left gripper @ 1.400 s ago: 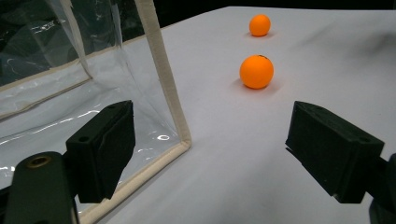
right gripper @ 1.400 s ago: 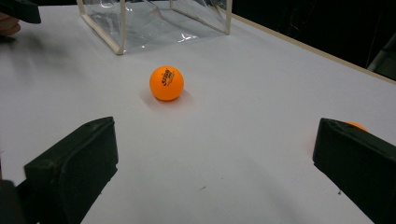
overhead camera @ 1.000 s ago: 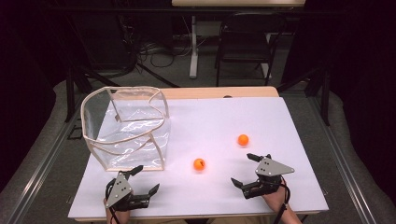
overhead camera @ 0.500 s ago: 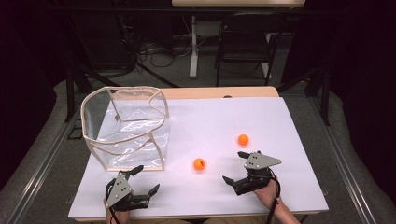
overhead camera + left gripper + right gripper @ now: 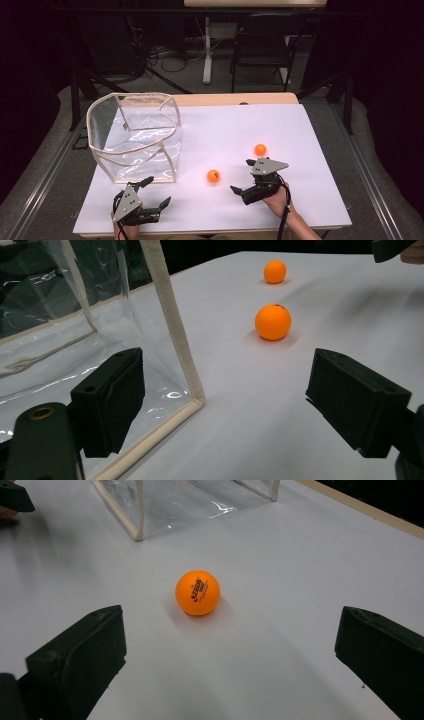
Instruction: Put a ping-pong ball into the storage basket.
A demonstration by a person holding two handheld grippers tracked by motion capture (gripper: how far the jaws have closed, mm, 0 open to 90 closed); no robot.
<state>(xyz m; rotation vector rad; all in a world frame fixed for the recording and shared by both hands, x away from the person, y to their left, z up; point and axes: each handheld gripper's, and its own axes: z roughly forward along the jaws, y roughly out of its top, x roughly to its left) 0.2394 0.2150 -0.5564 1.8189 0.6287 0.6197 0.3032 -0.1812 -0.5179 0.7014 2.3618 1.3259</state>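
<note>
Two orange balls on a white surface (image 5: 300,125), with a clear bag (image 5: 135,135) standing open at the left. Near ball (image 5: 213,175) resting on the surface just ahead of the right tool (image 5: 240,181), apart from it, centred between its jaws in the right gripper view (image 5: 197,592), with dark print on its side. Right tool's jaws spread wide, holding nothing, aimed leftward at that ball. Far ball (image 5: 260,149) lying farther back and to the right, just beyond the right tool's grey plate, well apart from the near ball. Left tool (image 5: 157,192) low at the front edge of the surface, just in front of the bag's near corner, jaws likewise wide apart and empty. From the left gripper view, the bag's cream-trimmed edge (image 5: 172,325) rising between the jaws, with the near ball (image 5: 273,322) and the far ball (image 5: 275,271) beyond it on the bare surface (image 5: 250,405). Bag with no ball visible inside.
</note>
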